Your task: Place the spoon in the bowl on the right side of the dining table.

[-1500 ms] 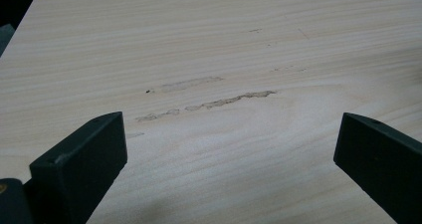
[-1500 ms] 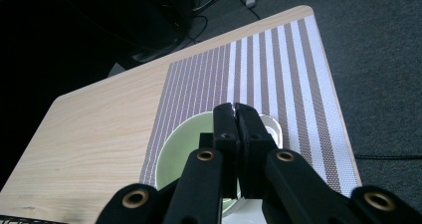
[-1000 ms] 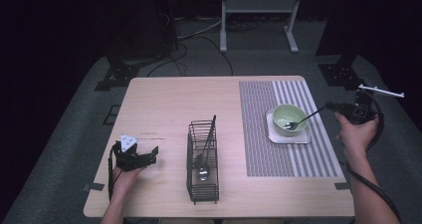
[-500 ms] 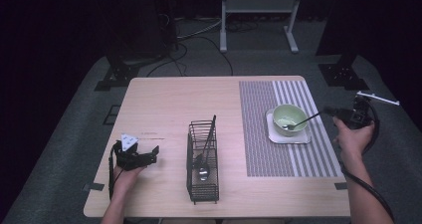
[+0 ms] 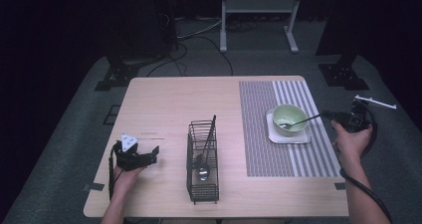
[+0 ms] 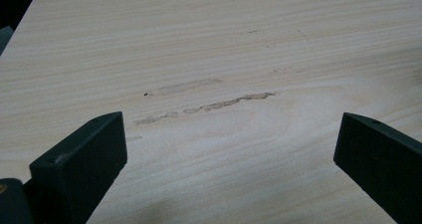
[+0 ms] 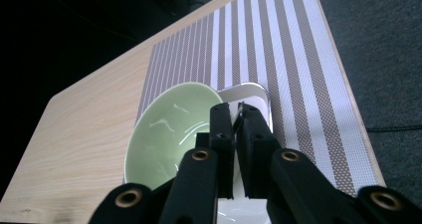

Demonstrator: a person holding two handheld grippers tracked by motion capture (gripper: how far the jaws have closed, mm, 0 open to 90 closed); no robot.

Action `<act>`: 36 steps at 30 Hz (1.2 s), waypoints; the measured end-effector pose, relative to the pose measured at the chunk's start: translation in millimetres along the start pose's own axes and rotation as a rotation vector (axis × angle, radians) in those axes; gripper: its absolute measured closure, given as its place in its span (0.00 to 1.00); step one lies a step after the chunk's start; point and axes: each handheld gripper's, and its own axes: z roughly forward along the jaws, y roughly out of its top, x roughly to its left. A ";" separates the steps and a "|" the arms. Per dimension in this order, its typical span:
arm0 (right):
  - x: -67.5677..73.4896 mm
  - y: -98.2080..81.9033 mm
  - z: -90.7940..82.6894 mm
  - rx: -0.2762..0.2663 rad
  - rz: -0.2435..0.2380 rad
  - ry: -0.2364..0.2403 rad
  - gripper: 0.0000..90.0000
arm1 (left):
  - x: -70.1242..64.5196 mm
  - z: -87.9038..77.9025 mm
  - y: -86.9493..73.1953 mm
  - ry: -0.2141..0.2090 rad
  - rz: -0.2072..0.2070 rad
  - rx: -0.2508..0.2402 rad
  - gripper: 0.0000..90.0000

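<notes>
At centre right of the high view, a slim dark-handled spoon (image 5: 300,121) is resting in the pale green bowl (image 5: 290,116) on a white tray (image 5: 288,135). The right gripper (image 7: 237,115) is clenching its handle. The left gripper (image 5: 149,154) is sitting released on the surface (image 5: 174,104). The wire basket (image 5: 202,164) is holding utensils.

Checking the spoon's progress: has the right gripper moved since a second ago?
Yes. The right gripper has drifted slightly left, toward the bowl.
</notes>
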 end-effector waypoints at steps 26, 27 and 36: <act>-9.8 -15.9 9.6 0.071 -0.023 0.020 0.81 | -0.8 1.3 0.9 -0.004 0.004 0.004 0.00; -9.5 -16.6 9.9 0.074 -0.024 0.025 0.79 | -0.7 1.3 0.9 -0.004 0.004 0.003 0.00; -12.4 -26.2 9.7 0.087 -0.038 0.063 0.68 | -1.1 1.2 0.9 -0.002 0.007 0.004 0.00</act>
